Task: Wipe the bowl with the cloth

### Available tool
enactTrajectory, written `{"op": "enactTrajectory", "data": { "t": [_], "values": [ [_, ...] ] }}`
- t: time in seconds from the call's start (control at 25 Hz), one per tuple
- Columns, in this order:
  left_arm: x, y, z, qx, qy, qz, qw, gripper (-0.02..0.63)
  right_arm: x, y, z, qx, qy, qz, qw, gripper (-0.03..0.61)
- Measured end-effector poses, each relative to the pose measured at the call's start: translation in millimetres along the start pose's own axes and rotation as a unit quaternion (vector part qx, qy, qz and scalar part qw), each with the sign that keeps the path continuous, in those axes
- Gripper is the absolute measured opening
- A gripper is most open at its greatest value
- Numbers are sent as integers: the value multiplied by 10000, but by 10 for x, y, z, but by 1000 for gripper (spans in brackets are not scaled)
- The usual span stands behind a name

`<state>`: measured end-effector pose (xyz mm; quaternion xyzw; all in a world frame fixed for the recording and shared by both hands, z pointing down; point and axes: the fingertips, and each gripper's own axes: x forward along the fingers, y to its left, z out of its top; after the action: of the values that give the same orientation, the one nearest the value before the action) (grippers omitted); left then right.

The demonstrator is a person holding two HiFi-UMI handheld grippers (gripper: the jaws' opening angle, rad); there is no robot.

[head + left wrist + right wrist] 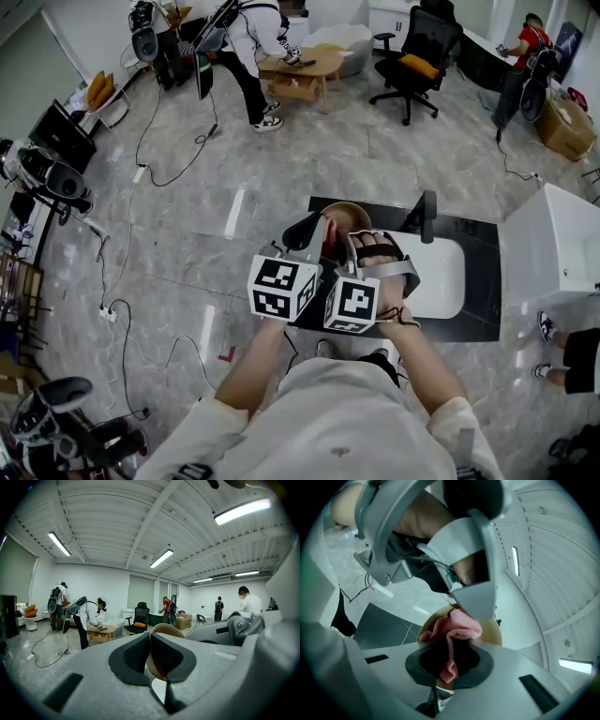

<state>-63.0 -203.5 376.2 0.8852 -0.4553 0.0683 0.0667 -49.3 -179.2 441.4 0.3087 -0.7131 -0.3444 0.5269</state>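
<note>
A person's two hands each hold a grey gripper with a marker cube, close together above a dark surface (469, 323). The left tongs (150, 641) are all but closed, their two black pads pinching the thin rim of a tan bowl (165, 631). The rim runs up between the pads, and the rest of the bowl curves away just beyond and to the right of their tips. The right tongs (449, 657) are clamped on a pink waffle-weave cloth (458, 626). One narrow strip of the cloth hangs down between the black pads, and the bunched part bulges out just ahead of the tips. That bunched part lies inside the bowl's open mouth, which faces the right tongs, and it rests against the inner wall. In the right gripper view the grey body of the left gripper reaches in from above and meets the bowl's upper rim right over the cloth. From the head view the two pairs of tongs stand side by side, almost touching, with the bowl at their tips on the far side and a little of the cloth showing between them. Whether the bowl touches the dark surface beneath the tongs cannot be told.
</note>
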Motion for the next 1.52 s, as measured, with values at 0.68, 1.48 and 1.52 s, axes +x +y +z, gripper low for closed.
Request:
{"op": "enactTrajectory", "data": {
  "t": [0.68,1.48,1.52],
  "values": [
    [-37,-166,38,171,-52,-134,9998,21,-147,-470,-129,49,57,-1163,9932,17],
    [-62,-119,26,160,-51,-127,9998,23,-77,-3,37,-8,-288,-213,9994,15],
    [-58,-115,13,164,-39,-113,9998,23,-76,0,20,-24,-259,-153,9995,15]
  ]
}}
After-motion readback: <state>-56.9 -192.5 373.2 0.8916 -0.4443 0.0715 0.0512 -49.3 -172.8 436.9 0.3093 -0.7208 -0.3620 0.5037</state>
